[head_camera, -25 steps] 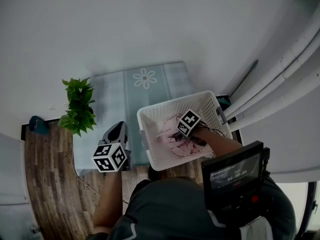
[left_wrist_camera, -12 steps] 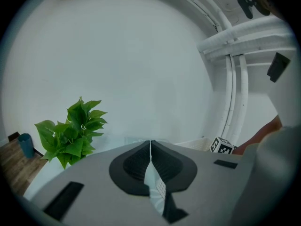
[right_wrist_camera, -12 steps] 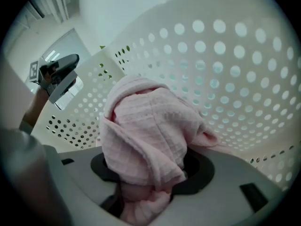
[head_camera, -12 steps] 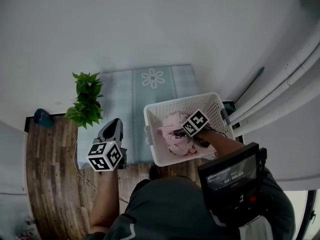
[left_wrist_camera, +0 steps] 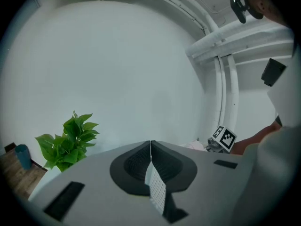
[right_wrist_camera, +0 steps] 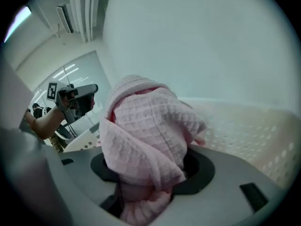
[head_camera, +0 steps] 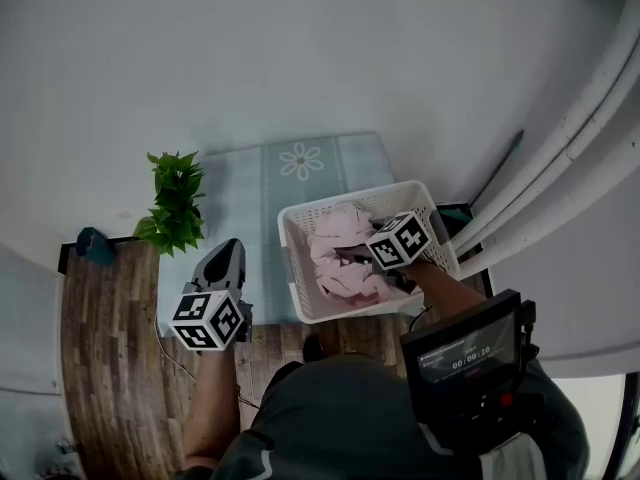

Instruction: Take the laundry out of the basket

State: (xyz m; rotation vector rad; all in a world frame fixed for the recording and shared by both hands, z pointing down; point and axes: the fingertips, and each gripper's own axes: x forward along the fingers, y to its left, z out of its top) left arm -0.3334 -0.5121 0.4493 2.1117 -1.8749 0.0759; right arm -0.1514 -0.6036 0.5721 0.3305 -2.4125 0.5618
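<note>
A white plastic laundry basket stands in front of me, with pink laundry heaped inside. My right gripper reaches into it, its marker cube above the pile. Its jaws are shut on a bunched pink waffle-weave cloth, which hides my right gripper between the pads; the perforated basket wall curves behind. My left gripper hangs left of the basket, apart from it. In the left gripper view my left gripper has its jaws pressed together with nothing between them.
A green potted plant stands left of a pale blue mat with a flower print; the basket rests on that mat. Wooden flooring lies at the left. White pipes run along the right. A screen device sits on my chest.
The right gripper closed on the pink cloth and pulled it up into a higher bunch inside the basket. The left gripper stayed beside the basket.
</note>
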